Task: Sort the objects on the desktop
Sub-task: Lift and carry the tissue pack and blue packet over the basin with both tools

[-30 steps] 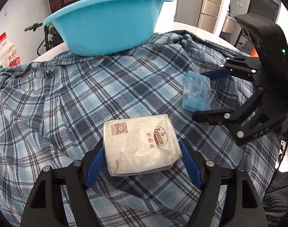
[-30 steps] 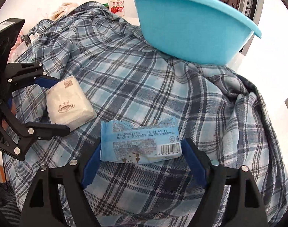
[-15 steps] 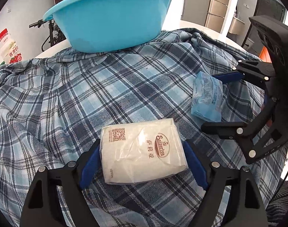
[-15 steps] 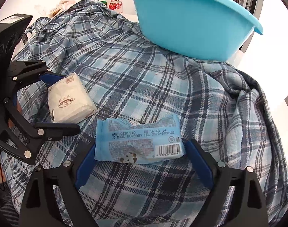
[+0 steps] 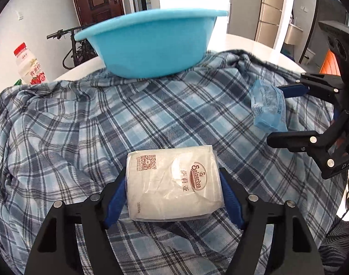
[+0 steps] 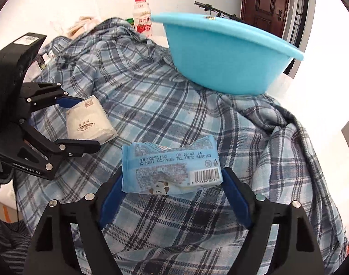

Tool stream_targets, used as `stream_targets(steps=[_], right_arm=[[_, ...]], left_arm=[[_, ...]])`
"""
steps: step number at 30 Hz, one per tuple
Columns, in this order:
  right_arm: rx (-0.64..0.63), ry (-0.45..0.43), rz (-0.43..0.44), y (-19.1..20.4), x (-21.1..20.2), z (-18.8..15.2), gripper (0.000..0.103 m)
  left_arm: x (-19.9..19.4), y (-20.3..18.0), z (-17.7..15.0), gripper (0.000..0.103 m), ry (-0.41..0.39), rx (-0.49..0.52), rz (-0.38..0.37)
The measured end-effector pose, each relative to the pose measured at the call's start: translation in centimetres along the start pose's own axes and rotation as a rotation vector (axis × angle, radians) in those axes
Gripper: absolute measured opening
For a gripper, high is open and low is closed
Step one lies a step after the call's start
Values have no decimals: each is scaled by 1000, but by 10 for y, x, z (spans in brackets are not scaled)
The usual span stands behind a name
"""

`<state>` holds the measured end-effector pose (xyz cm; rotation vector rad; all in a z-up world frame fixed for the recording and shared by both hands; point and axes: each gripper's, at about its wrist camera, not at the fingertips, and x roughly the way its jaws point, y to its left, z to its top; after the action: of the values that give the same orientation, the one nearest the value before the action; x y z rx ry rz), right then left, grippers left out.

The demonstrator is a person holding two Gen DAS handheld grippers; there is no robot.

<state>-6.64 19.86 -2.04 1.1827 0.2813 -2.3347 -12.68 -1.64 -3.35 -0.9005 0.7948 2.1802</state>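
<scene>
Now both grabs are on, left gripper (image 5: 173, 184) closing on the white tissue pack (image 5: 173, 182), right gripper (image 6: 172, 183) closing on the blue packet (image 6: 171, 167), yet neither has reached the blue basin (image 5: 149, 45) at upper centre.

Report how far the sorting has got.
Done: nothing visibly sorted; the inside of the blue basin can't be seen.
In hand: the left tool is closing on the white tissue pack, and the right tool is closing on the blue wipes packet, pads against both.
Left: carry both across the plaid shirt, probably to the basin.
</scene>
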Motion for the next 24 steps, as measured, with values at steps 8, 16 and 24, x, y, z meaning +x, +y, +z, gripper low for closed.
stream_targets(steps=[8, 16, 24], right_arm=[[5, -62, 16, 6, -26, 3, 80], [71, -63, -56, 6, -19, -19, 80], [292, -219, -163, -2, -39, -39, 80]], left_arm=[[-21, -12, 7, 76, -53, 7, -24], [-14, -25, -2, 76, -67, 2, 48], [-11, -24, -8, 76, -117, -116, 129]])
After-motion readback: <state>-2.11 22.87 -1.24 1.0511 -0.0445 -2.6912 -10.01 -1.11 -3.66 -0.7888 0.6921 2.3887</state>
